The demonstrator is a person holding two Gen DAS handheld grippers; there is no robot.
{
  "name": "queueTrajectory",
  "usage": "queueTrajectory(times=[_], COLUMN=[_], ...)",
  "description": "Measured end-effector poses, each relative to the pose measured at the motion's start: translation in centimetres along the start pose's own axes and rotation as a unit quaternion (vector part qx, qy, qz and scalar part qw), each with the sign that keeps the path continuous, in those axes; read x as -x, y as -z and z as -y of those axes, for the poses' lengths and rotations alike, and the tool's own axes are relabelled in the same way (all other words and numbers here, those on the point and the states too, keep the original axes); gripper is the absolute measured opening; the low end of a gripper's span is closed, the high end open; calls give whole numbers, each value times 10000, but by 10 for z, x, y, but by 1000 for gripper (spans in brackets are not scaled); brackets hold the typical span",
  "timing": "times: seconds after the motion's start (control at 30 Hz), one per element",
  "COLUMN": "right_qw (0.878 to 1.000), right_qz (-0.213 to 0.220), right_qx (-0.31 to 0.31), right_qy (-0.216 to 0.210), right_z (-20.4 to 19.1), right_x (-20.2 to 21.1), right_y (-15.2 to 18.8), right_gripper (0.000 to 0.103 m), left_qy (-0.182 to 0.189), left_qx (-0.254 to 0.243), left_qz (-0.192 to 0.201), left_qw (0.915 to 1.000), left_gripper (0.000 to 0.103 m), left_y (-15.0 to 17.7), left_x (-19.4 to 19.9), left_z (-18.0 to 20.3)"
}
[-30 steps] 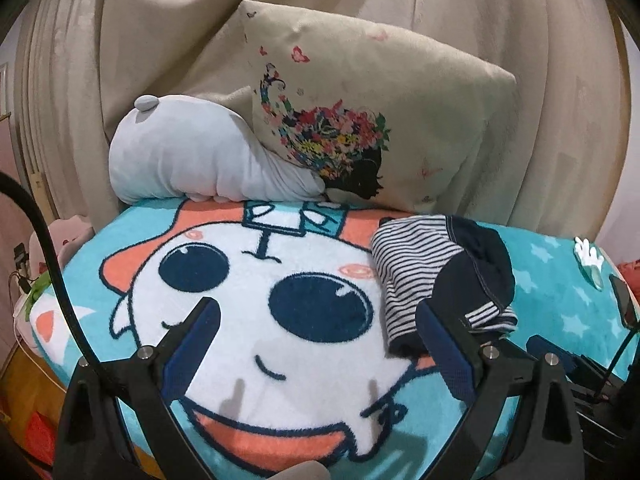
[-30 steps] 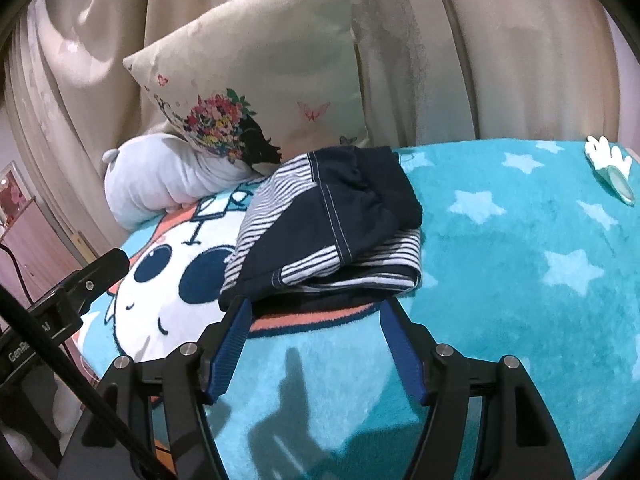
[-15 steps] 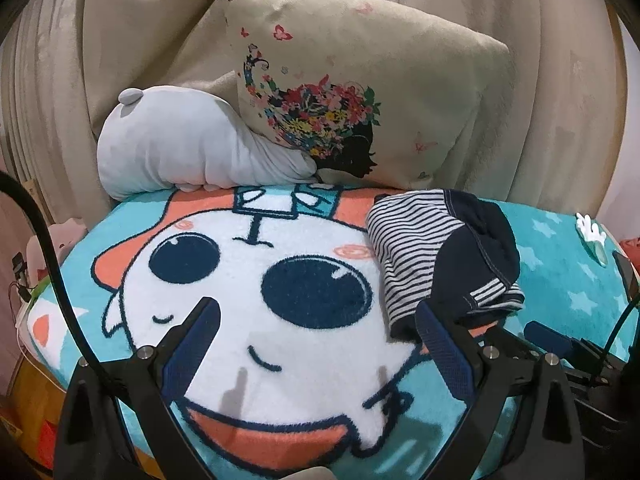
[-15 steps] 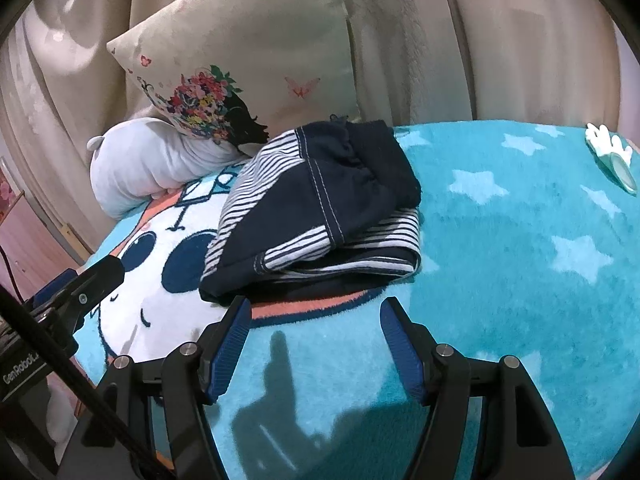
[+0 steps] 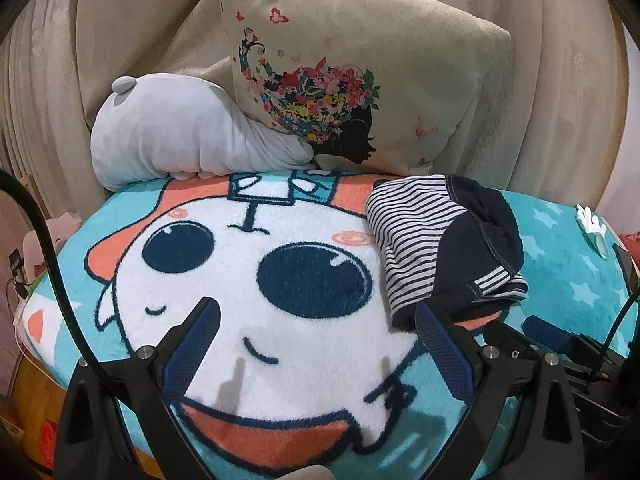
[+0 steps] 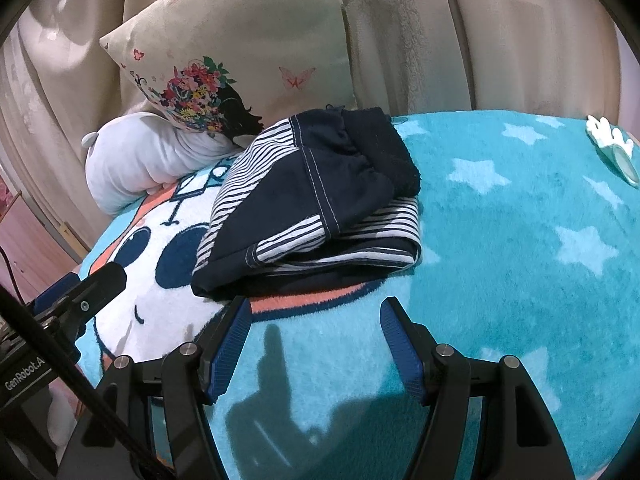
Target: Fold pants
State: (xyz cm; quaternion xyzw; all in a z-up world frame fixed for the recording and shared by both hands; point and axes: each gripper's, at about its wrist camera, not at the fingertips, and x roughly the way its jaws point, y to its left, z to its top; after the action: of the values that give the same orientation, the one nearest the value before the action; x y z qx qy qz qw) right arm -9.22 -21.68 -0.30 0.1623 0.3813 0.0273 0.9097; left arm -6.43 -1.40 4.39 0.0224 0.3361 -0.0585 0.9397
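navy and striped pants lie folded in a bundle on the teal cartoon blanket, just in front of the flowered pillow. left claw and right claw hover wide and empty, nearer than the pants.

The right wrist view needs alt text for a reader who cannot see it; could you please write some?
Folded navy and striped pants lie on a turquoise star-print blanket. The right tongs hang open just in front of them, holding nothing. Behind stand a floral cushion and a grey plush pillow.
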Motion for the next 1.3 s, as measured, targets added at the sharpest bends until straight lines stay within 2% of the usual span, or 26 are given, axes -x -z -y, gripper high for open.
queueTrajectory(times=[0.53,1.3], right_qw=[10000,9999], right_qz=[-6,72], right_qx=[3,-32], right_qy=[6,84], right_z=[0,4], right_x=[-2,1], right_y=[1,-3], right_gripper=[72,72], left_qy=[74,153], left_qx=[3,-48], left_qz=[-205,-290], left_qw=[9998,9995], left_gripper=[98,98], left_y=[4,7], left_x=[-8,-11], left_z=[0,1])
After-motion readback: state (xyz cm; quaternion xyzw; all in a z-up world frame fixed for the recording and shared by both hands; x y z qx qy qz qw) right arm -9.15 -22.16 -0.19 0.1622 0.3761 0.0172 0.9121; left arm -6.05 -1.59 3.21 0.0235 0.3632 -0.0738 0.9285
